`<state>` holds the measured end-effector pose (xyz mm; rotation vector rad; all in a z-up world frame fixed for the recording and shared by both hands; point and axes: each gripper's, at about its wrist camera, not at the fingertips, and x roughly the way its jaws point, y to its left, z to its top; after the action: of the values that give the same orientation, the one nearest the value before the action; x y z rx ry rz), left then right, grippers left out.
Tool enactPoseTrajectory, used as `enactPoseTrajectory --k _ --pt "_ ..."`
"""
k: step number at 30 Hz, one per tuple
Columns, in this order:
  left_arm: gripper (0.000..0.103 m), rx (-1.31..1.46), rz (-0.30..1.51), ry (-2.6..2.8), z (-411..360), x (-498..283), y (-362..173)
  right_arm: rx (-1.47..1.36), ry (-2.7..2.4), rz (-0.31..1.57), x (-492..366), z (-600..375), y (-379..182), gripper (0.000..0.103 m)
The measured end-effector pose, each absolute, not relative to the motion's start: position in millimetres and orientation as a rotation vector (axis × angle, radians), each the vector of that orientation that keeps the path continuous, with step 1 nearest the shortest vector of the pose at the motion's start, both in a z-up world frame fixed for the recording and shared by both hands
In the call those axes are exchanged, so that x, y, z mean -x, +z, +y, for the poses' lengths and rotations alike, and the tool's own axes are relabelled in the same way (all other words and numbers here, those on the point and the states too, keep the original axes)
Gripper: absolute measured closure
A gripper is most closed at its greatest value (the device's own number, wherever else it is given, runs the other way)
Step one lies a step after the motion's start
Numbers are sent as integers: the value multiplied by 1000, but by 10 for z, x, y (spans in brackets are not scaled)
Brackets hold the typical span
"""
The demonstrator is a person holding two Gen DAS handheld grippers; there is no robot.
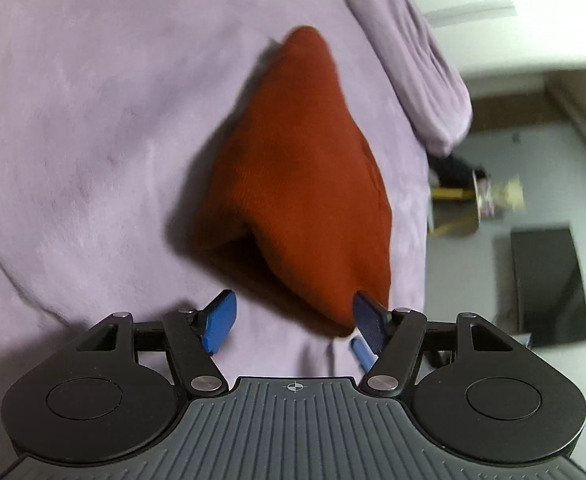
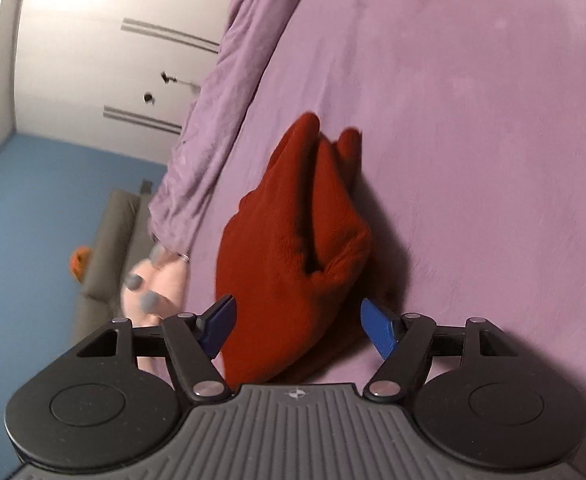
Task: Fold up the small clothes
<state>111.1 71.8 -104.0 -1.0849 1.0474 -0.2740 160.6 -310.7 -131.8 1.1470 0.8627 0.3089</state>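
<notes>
A rust-red small garment lies bunched and tented on the purple bed cover. My left gripper stands open at its near end; the cloth's near corner rests against the right blue pad, and the left pad is clear of it. In the right wrist view the same garment is heaped in folds between the fingers of my right gripper, which is open. The cloth lies next to the left pad, and a gap separates it from the right pad.
A rolled purple blanket edge runs along the bed's side. Beyond it are a black box on the floor, white wardrobe doors and a grey cushion. A hand with grey nails shows at the bed's edge.
</notes>
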Motion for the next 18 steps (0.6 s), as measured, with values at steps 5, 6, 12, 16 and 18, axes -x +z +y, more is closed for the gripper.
enactPoseTrajectory --k 5,6,12,16,18 --pt "34 1271 937 -267 726 -1200 -1158 -1216 268 847 -1733 -2881 -1445 64" --pt "34 1272 933 -230 718 -1251 -1165 -1243 268 845 -1750 -2866 -1470 66" --pt "49 1336 945 -160 740 -1359 -1356 -1246 190 925 -1863 -2750 -1623 88" --pt "57 1321 859 -121 895 -1255 -1238 -1275 287 817 -1754 -2758 -1499 95" --pt "58 1277 851 -129 940 -1260 -1180 -1334 300 784 -1694 -2847 -1554 95"
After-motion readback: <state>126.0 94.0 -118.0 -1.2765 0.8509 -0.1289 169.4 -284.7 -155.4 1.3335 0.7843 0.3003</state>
